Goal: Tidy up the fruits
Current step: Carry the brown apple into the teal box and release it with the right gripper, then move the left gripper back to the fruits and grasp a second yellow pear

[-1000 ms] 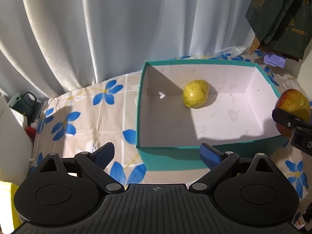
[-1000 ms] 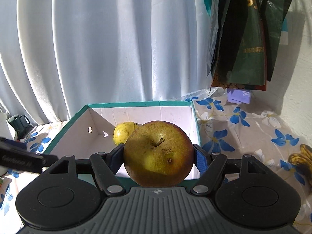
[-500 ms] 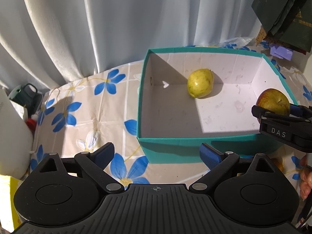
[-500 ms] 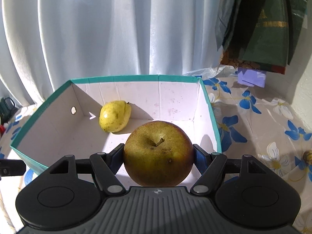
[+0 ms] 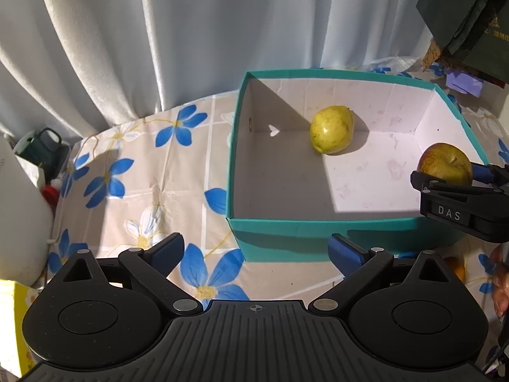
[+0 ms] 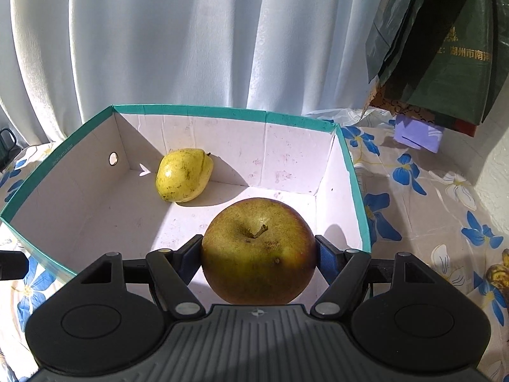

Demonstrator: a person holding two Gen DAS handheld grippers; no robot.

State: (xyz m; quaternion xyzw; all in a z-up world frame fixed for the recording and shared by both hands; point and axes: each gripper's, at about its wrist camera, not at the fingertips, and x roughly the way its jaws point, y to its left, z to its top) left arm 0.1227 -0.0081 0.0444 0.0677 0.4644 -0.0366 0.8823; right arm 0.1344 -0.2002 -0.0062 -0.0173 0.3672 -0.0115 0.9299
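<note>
Off to the left, the left gripper hangs over the flowered tablecloth just short of the teal cardboard box, its blue-padded fingers spread wide with nothing between them. Behind it a pale curtain closes off the back of the table.

Inside the box, toward the far wall, a yellow pear lies on its side on the white floor, half in sun. It looks firm, and its smooth skin would likely be a bit slippery; I'd take it across the fat middle, not by the narrow end.

Further right, the right gripper pinches a russet apple across its widest part, stem pointing up and toward the back. The apple sits over the box's near right corner, inside the rim; whether it touches the floor I cannot tell. It seems solid and fairly heavy for its size, hard enough to stand a firm squeeze, though a drop could bruise it, so I'd lower it close to the floor before letting go. Round as it is, it may roll toward the pear once freed.

At the far right, dark green bags hang by the wall.
</note>
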